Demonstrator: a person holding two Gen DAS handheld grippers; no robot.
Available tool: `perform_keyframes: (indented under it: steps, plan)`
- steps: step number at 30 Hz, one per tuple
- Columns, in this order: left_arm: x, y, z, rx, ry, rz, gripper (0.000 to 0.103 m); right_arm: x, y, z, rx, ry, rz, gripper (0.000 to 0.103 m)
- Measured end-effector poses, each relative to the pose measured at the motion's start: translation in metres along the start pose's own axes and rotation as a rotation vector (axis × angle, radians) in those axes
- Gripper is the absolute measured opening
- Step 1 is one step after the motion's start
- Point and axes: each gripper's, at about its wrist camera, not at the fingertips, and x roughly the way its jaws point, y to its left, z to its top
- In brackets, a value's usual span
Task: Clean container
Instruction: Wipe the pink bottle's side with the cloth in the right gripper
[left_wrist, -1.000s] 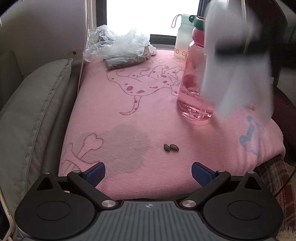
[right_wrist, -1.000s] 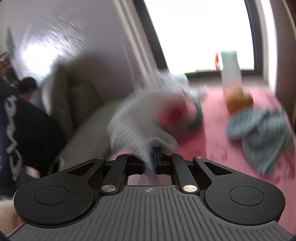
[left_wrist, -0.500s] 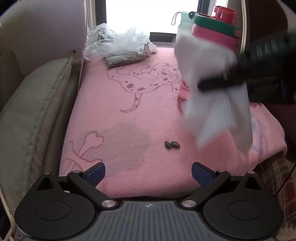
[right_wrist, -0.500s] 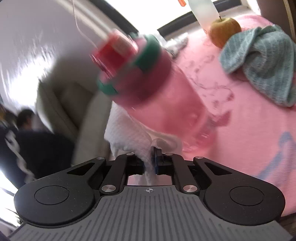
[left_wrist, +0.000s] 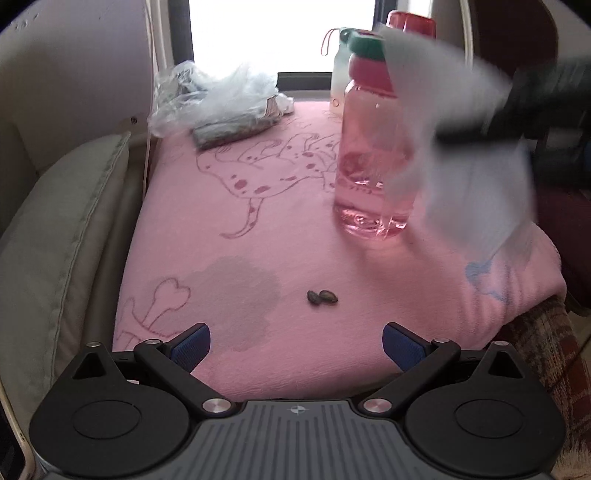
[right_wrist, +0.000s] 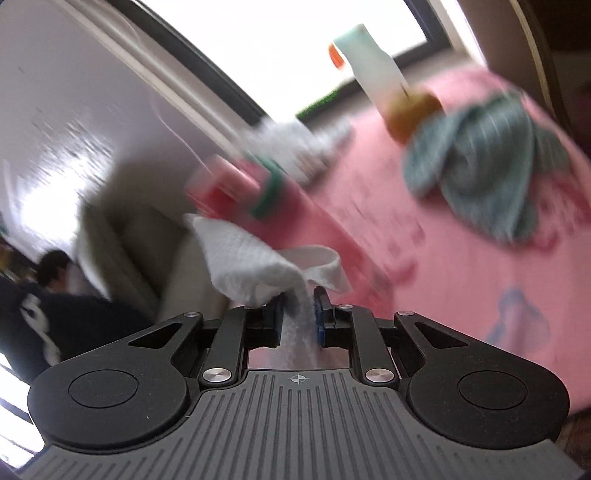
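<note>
Left wrist view, widest thing first: pink fleece blanket printed with a spotted dog (left_wrist: 258, 221), carrying everything else. Upright on it, the task's container: clear pink plastic bottle with green collar and red cap (left_wrist: 369, 166), cap on, not gripped by either claw.

Just right of the bottle and overlapping its shoulder, white embossed paper towel (left_wrist: 476, 184), blurred, hanging from the right claw (right_wrist: 298, 314), which is clenched on a fold of it. Whether sheet touches plastic cannot be told through the blur.

Well in front of the bottle, low over the blanket's near edge, left claw (left_wrist: 295, 341): released, spread wide, nothing between the blue pads.

In front of the bottle and to its left, grey damp patch (left_wrist: 240, 291). Directly in front, two small dark seeds (left_wrist: 322, 296), touching each other.

Probably a wipe along the bottle's wall. To do it well:
- Press lightly; soft bedding under a tall bottle, so likely to tip.
- Bring the free claw round the body to steady it.
- Stroke from collar to base with a flat stretch of towel.
- Hold the pinch firm so the sheet does not slip out.
</note>
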Motion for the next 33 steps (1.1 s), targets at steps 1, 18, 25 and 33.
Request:
perform_keyframes:
  steps: [1, 18, 25, 33]
  plan:
    - [0.0, 0.0, 0.0, 0.001, -0.001, 0.003, 0.1, 0.008, -0.007, -0.004, 0.01, 0.025, -0.022, 0.018]
    - [-0.016, -0.016, 0.009, 0.034, -0.045, 0.015, 0.101, 0.006, -0.035, 0.03, -0.043, -0.06, -0.297, 0.052]
    - [-0.021, -0.018, 0.011, 0.041, -0.065, 0.01, 0.101, 0.006, -0.041, 0.021, -0.045, -0.016, -0.308, 0.069]
    - [-0.03, -0.02, 0.027, 0.046, -0.158, -0.038, 0.101, -0.023, -0.039, 0.001, -0.086, -0.116, -0.297, 0.07]
